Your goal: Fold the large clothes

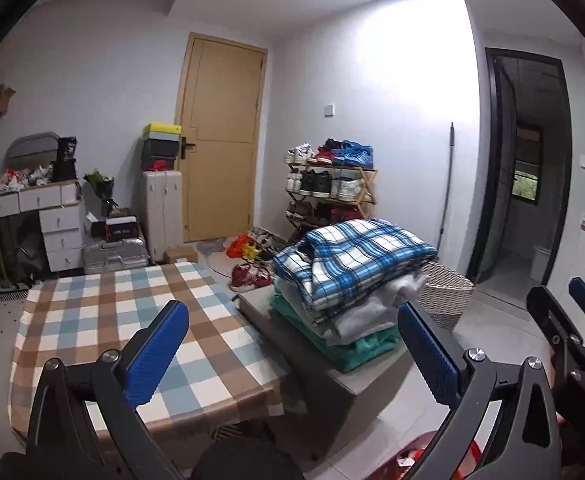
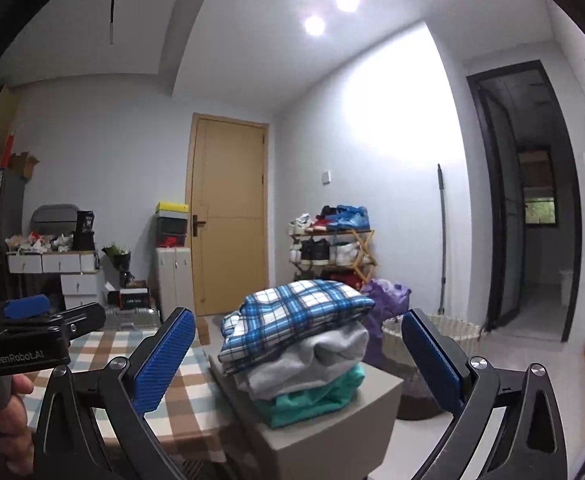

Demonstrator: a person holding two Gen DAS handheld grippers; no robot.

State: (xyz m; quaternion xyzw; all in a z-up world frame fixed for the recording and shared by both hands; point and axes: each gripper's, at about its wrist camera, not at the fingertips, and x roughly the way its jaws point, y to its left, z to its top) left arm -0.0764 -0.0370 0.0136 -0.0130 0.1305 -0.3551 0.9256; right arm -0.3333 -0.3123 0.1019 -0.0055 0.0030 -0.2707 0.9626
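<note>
A stack of folded clothes rests on a grey box (image 1: 332,360) (image 2: 372,396): a blue-and-white plaid garment (image 1: 352,260) (image 2: 296,316) on top, a grey one (image 1: 372,312) (image 2: 312,360) under it, a teal one (image 1: 356,348) (image 2: 316,396) at the bottom. My left gripper (image 1: 292,344) is open and holds nothing, hovering over the edge of a checked table (image 1: 104,320) (image 2: 104,344). My right gripper (image 2: 298,354) is open too, empty, facing the stack from a short distance. The right gripper's body (image 1: 572,332) shows at the left wrist view's right edge, and the left gripper's body (image 2: 24,328) at the right wrist view's left edge.
A wicker basket (image 1: 444,292) (image 2: 444,332) stands on the floor right of the box, with purple cloth (image 2: 384,300) behind it. A shoe rack (image 1: 328,188), a suitcase (image 1: 160,212), white drawers (image 1: 60,236) and loose shoes (image 1: 248,272) line the far wall by a wooden door (image 1: 220,140). A hand (image 2: 12,412) holds the left tool.
</note>
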